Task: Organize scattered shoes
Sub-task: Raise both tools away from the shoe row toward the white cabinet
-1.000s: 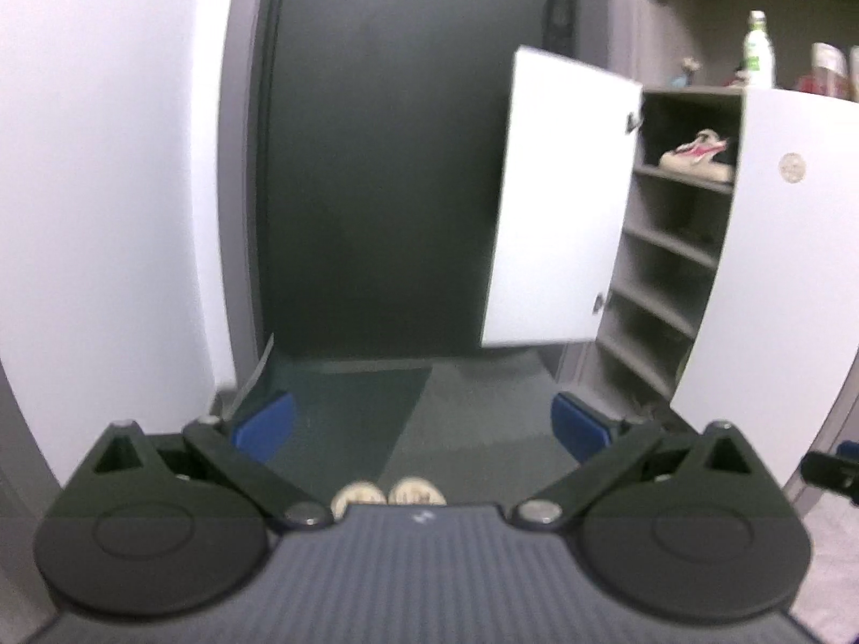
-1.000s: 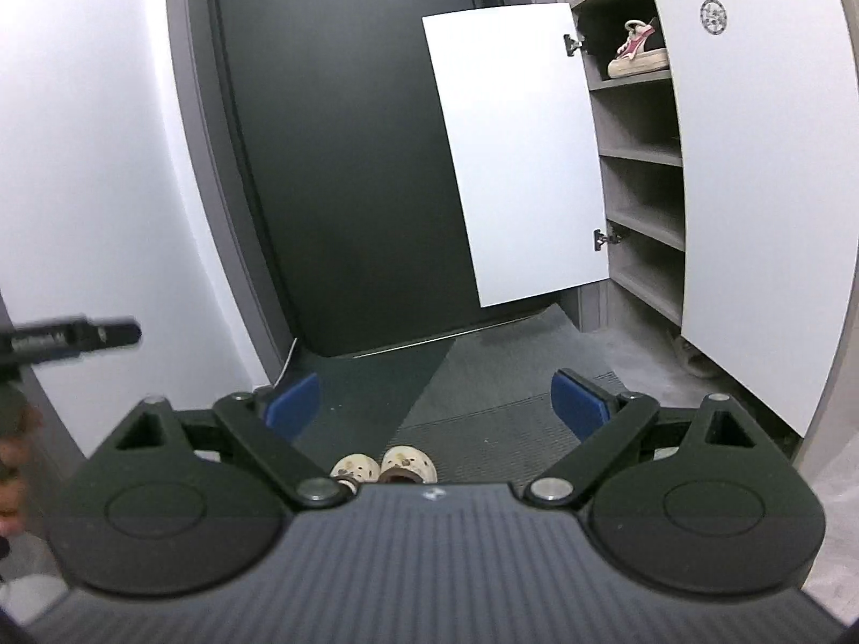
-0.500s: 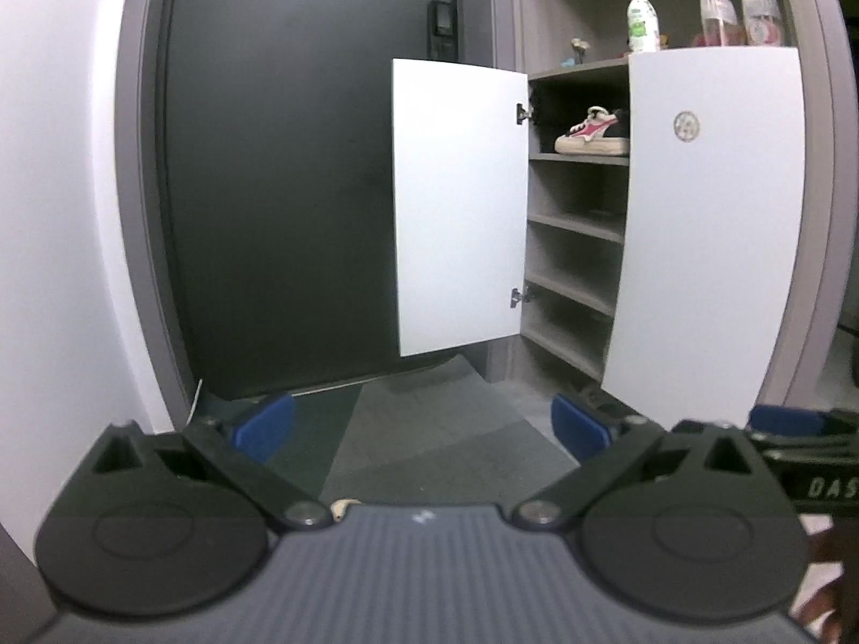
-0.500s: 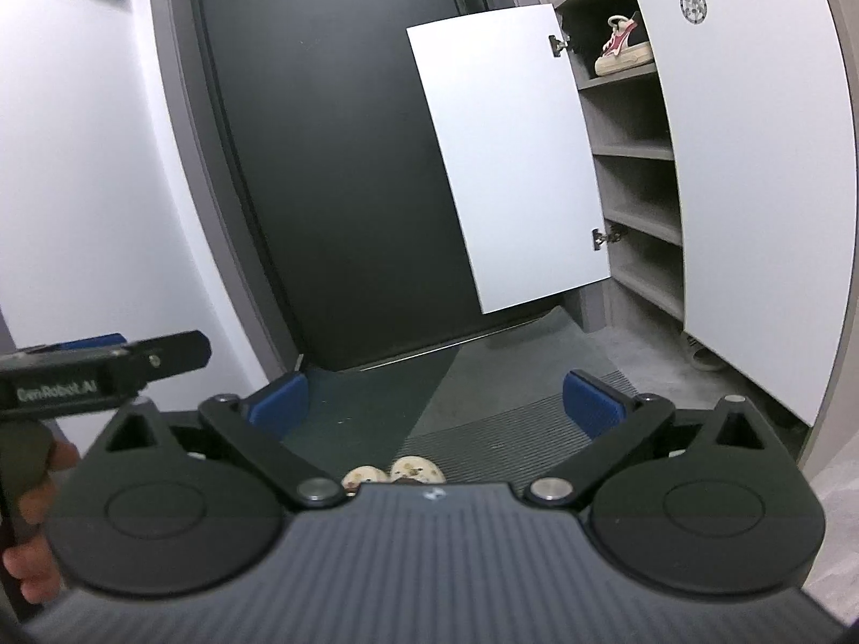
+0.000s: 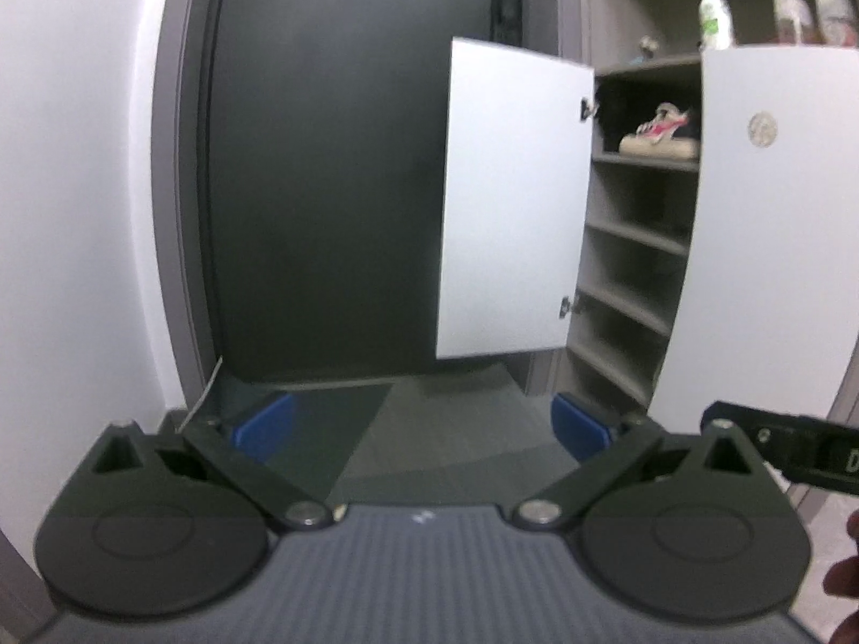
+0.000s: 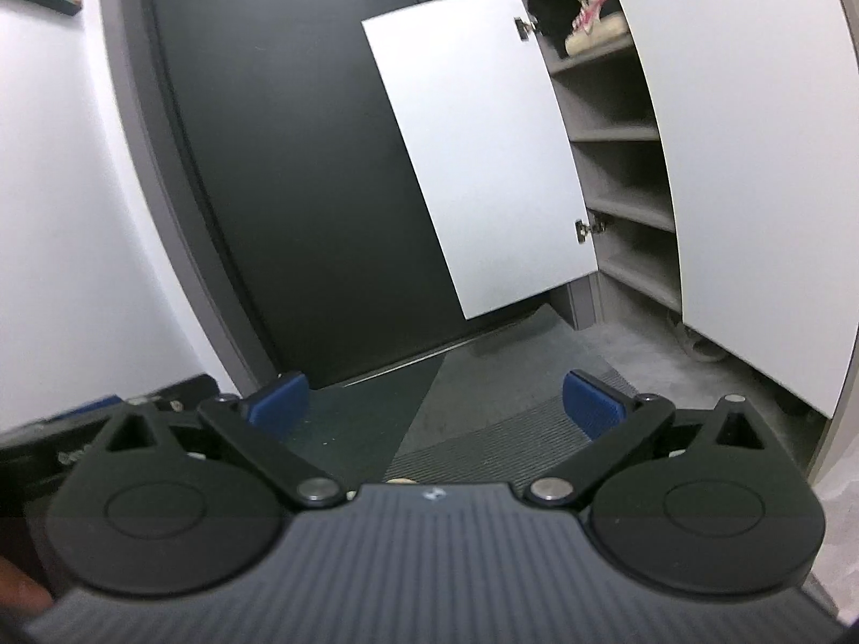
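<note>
A white and pink sneaker point(image 5: 661, 135) sits on the top inner shelf of the open shoe cabinet point(image 5: 633, 247); it also shows in the right wrist view point(image 6: 593, 27). A pale pair of shoes point(image 6: 401, 481) on the floor mat barely peeks over the right gripper's body. My left gripper point(image 5: 421, 426) is open and empty above the dark mat. My right gripper point(image 6: 436, 402) is open and empty, also above the mat. The right gripper's body shows at the right edge of the left wrist view point(image 5: 789, 456).
A dark entrance door point(image 5: 333, 188) stands straight ahead. The cabinet's left door point(image 5: 510, 204) hangs open and its right door point(image 5: 773, 247) stands nearer. A bottle point(image 5: 716, 13) and jars sit on the cabinet top. White wall point(image 5: 70, 214) on the left. A shoe point(image 6: 698, 346) lies under the cabinet.
Both grippers have tilted and shifted; the floor shoes have slid almost out of sight under the gripper bodies. The cabinet has moved right in the left wrist view. Both jaws stay open.
</note>
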### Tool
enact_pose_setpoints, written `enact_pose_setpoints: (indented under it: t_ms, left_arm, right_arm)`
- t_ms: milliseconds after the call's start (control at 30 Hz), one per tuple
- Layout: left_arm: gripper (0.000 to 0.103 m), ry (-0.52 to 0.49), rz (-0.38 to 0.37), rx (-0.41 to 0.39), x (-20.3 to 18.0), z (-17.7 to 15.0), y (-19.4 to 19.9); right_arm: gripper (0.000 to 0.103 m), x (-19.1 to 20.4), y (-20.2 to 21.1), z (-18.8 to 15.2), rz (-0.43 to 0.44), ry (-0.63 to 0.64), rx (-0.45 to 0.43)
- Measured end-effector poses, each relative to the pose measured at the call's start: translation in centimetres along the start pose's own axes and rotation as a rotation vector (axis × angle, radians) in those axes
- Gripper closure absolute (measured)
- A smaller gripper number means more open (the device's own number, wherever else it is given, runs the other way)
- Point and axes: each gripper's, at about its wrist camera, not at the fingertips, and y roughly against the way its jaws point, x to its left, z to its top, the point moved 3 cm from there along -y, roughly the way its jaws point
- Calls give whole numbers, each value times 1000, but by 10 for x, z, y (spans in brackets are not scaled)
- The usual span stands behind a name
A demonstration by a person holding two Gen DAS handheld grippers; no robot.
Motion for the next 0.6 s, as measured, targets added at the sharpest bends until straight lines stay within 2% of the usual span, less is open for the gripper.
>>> enact_pose_setpoints:
  t_ms: [67, 100, 133, 200, 300, 400, 500, 533, 600]
  left_arm:
    - [0, -49, 37, 47, -8, -4, -25]
    - [0, -69, 68, 60, -11, -5, -36]
    - [0, -87, 106, 105, -13, -5, -55]
    - [0, -97, 106, 157, -14, -3, -65]
    - [0, -143, 85, 279, -3, 25, -65]
    - [0, -129, 74, 338, 14, 54, -52]
    - [0, -124, 67, 400, 36, 109, -29]
    - [0, -133, 69, 407, 43, 131, -20]
    - [0, -176, 53, 393, 51, 181, 1]
  right_arm:
    - [0, -5, -10, -4, 0, 19, -14]
    - [0, -7, -19, -6, 3, 59, -41]
    - [0, -8, -26, -7, 1, 105, -66]
    - [0, -5, -39, -5, -17, 196, -112]
    - [0, 3, -39, 25, -16, 188, -83]
    - [0, 17, -23, 70, -12, 142, -33]
    - [0, 35, -9, 111, -22, 150, 61]
    - [0, 42, -2, 128, -33, 121, 106]
    - [0, 58, 17, 158, -14, 101, 139]
